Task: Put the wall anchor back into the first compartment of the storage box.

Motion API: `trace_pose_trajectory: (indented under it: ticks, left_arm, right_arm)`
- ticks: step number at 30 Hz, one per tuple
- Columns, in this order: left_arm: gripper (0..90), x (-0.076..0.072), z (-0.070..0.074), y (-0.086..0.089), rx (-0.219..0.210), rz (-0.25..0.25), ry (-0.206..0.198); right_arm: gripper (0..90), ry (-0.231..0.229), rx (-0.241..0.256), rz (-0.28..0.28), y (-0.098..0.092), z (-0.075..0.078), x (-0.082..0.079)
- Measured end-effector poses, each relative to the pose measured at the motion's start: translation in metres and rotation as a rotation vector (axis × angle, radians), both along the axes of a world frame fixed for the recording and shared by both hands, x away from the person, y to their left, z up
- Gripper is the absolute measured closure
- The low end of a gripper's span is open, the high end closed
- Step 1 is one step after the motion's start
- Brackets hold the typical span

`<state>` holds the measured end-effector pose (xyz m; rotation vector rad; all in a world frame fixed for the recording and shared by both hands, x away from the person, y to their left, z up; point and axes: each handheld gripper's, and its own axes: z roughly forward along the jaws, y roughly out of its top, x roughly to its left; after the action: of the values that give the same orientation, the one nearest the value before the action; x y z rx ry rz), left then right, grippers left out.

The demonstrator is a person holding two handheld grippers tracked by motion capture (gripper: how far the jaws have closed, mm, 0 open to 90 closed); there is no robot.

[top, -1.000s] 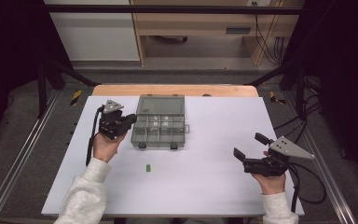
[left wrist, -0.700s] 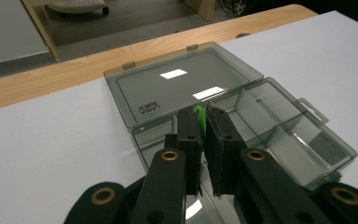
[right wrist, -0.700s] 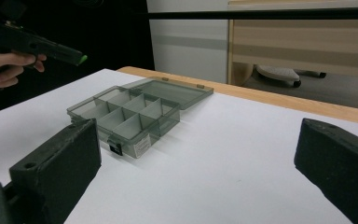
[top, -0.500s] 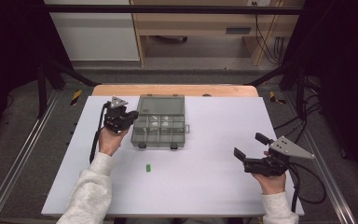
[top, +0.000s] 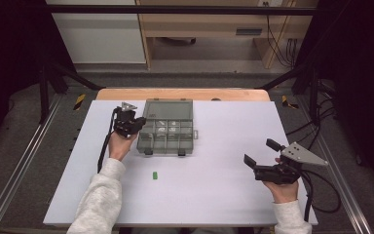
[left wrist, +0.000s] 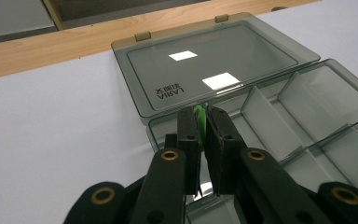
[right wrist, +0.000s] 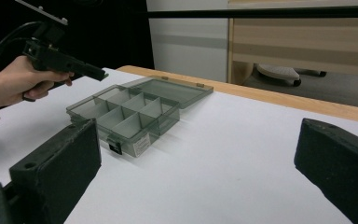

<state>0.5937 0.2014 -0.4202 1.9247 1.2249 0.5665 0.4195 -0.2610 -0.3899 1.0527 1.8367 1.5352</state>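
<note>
Green is the colour to watch: we've got a small green piece pinched flat between the left gripper jaws, held right over the box at its near-left corner compartment. A second green piece lies on the table, well in front of the box. Our right gripper hangs off to the box's right, jaws wide apart, holding nothing. Behind the compartments the lid lies folded back flat. To do the drop well, we'd say get the tips inside the compartment walls first, keep them low, then ease the jaws apart so the piece doesn't bounce into a neighbouring cell. No need to touch the dividers.
</note>
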Motion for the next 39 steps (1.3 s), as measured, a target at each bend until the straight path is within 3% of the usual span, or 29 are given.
trace_pose_trajectory:
  ticks: [9,12,16,18,20,23,27,34,39]
  left_arm:
    - [83.5,0.008,-0.016,-0.007,0.019,0.005,0.046]
    - [83.4,0.009,-0.019,-0.009,0.052,-0.01,0.061]
    - [83.2,0.009,-0.022,-0.014,0.064,-0.01,0.071]
    - [82.9,0.009,-0.023,-0.015,0.056,-0.002,0.078]
    - [79.7,0.008,-0.021,-0.014,0.075,-0.007,0.09]
    - [73.6,0.006,-0.017,-0.012,0.068,-0.002,0.088]
    - [65.2,-0.002,-0.005,-0.009,0.028,0.008,0.047]
    - [41.1,-0.026,0.023,-0.007,0.009,-0.006,-0.038]
    - [24.9,-0.046,0.034,-0.005,-0.054,-0.024,-0.084]
  right_arm:
    - [0.7,-0.002,-0.001,0.0,0.0,0.0,0.0]
    - [0.7,-0.001,-0.002,0.0,-0.001,0.0,0.0]
    - [0.7,-0.001,0.003,-0.004,-0.001,0.001,-0.001]
    - [0.7,-0.004,0.003,-0.003,0.0,0.001,-0.001]
    - [0.7,-0.005,0.003,-0.002,0.0,0.001,-0.001]
    - [0.7,-0.005,0.002,-0.004,0.0,0.001,-0.001]
    - [0.7,-0.004,0.001,-0.005,0.0,0.001,-0.001]
    - [0.6,-0.003,0.002,-0.005,0.0,0.002,-0.001]
    - [0.6,0.0,0.008,-0.004,0.0,0.002,-0.001]
